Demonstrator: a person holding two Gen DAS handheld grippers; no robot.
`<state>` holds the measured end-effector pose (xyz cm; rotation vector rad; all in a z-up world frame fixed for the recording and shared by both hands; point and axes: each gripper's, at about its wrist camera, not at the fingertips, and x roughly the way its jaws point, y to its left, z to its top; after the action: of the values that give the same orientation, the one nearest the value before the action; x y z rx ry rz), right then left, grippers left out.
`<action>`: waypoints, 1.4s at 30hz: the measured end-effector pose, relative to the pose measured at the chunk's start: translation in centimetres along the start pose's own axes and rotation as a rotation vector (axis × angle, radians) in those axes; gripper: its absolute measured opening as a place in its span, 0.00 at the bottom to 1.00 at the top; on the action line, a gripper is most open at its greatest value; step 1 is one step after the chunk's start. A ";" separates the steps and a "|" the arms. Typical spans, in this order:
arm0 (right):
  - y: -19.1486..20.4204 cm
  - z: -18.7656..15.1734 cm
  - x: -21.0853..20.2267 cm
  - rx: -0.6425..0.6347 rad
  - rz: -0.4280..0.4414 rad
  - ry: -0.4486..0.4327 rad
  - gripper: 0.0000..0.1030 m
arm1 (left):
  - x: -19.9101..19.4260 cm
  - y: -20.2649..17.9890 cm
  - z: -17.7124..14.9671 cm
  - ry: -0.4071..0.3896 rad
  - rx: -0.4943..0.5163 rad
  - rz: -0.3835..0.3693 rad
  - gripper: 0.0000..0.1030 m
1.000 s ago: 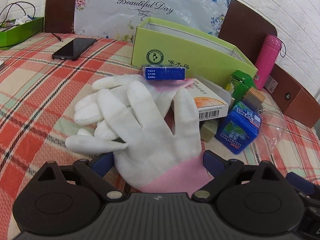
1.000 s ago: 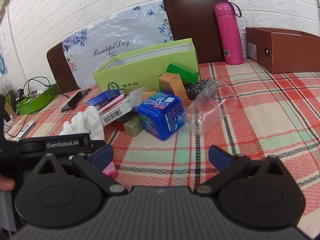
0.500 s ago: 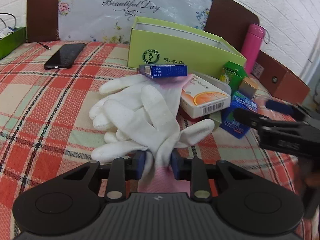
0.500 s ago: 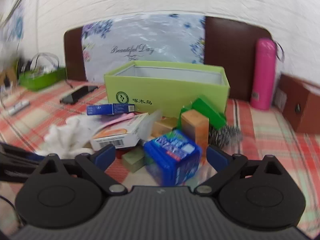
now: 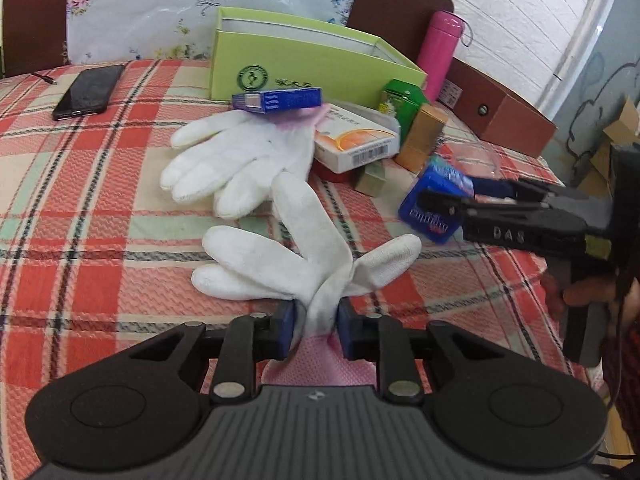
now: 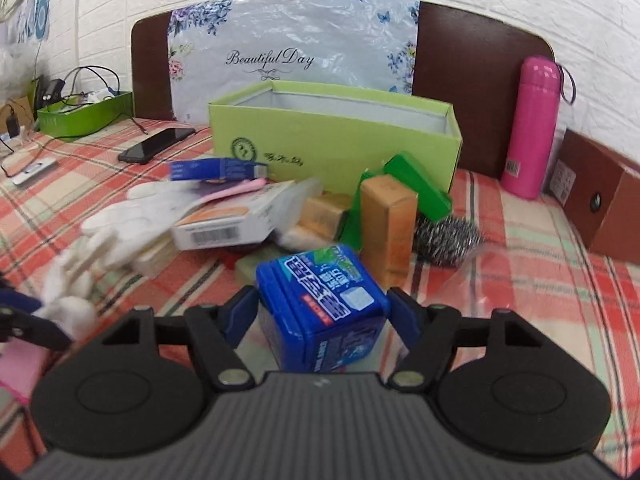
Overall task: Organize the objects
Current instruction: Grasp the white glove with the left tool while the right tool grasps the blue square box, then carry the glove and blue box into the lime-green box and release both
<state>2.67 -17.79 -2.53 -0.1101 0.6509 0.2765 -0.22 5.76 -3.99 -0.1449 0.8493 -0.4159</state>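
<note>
My left gripper is shut on the pink cuff of a white glove, whose fingers trail on the checked cloth. A second white glove lies further back, under a slim blue box. My right gripper stands open around a blue mint box, with its pads on either side of the box and a small gap to each. It also shows in the left wrist view at the blue box. An open light green box stands behind the pile.
The pile holds a white and orange carton, a tan box, a green box, a steel scourer and a clear cup. A pink flask, a brown box, a phone and a green tray stand around.
My left gripper closed on the glove's cuff and pulled it back off the other glove. My right gripper moved in around the blue mint box.
</note>
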 end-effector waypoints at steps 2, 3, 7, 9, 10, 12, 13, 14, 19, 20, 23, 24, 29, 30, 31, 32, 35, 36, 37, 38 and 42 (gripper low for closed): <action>0.7 -0.8 -1.5 0.033 -0.004 0.013 0.67 | 0.3 -0.6 0.0 0.002 0.006 -0.028 0.23; 0.9 -1.2 -2.4 0.059 0.003 0.014 0.64 | 0.4 -1.0 0.0 0.002 0.014 -0.039 0.23; 1.4 -2.3 -4.8 0.115 0.073 0.021 0.62 | 1.1 -2.4 0.0 0.000 0.043 -0.028 0.23; 2.0 -2.5 -5.1 0.069 0.063 0.015 0.63 | 1.4 -2.4 0.1 0.001 0.035 -0.016 0.24; 2.1 -2.5 -5.1 0.050 0.055 0.013 0.65 | 1.3 -2.4 0.0 0.000 0.028 -0.015 0.24; 2.2 -2.3 -4.8 0.045 0.030 0.024 0.68 | 1.1 -2.3 0.0 -0.003 0.017 -0.020 0.24; 2.3 -2.3 -4.7 0.048 0.028 0.024 0.70 | 1.0 -2.2 -0.1 -0.005 0.012 -0.019 0.25; 2.3 -2.2 -4.5 0.050 0.031 0.022 0.70 | 1.0 -2.2 -0.1 -0.005 0.004 -0.016 0.30; 2.7 -2.3 -3.5 0.063 0.019 0.026 0.70 | 1.7 -2.5 0.0 0.005 0.003 -0.022 0.39; 2.6 -2.3 -3.3 0.073 0.020 0.026 0.70 | 1.8 -2.6 0.0 0.008 0.012 -0.023 0.39; 2.5 -2.2 -2.9 0.081 0.011 0.026 0.70 | 2.0 -2.6 0.0 0.003 0.017 -0.012 0.39; 2.5 -2.2 -2.7 0.077 0.009 0.027 0.70 | 2.1 -2.5 0.0 0.002 0.014 -0.012 0.39; 2.3 -2.2 -2.1 0.086 0.023 0.042 0.55 | 2.1 -2.4 0.3 0.007 0.026 -0.030 0.19; 2.3 -2.1 -2.2 0.083 0.023 0.041 0.55 | 1.9 -2.4 0.4 0.004 0.025 -0.036 0.18; 2.3 -2.0 -2.4 0.081 0.025 0.038 0.55 | 1.7 -2.4 0.5 0.000 0.029 -0.044 0.17; 2.3 -1.8 -2.6 0.085 0.030 0.033 0.55 | 1.4 -2.5 0.8 -0.007 0.027 -0.059 0.17; 1.7 -0.8 -3.4 0.102 0.061 0.012 0.55 | 0.1 -2.9 2.2 -0.047 0.037 -0.107 0.16; 1.5 -0.3 -3.7 0.104 0.066 -0.002 0.55 | -0.5 -3.1 2.8 -0.068 0.047 -0.115 0.16; 1.3 0.3 -4.0 0.102 0.069 -0.020 0.55 | -1.0 -3.2 3.5 -0.091 0.058 -0.122 0.16; 1.1 1.0 -4.3 0.101 0.069 -0.038 0.55 | -1.5 -3.4 4.3 -0.116 0.070 -0.128 0.16; 0.0 4.4 -4.8 0.093 0.066 -0.111 0.55 | -2.7 -3.9 8.0 -0.204 0.107 -0.135 0.16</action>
<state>1.59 -18.06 3.94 0.0161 0.5567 0.3131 3.01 3.05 4.27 -0.1431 0.6173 -0.5623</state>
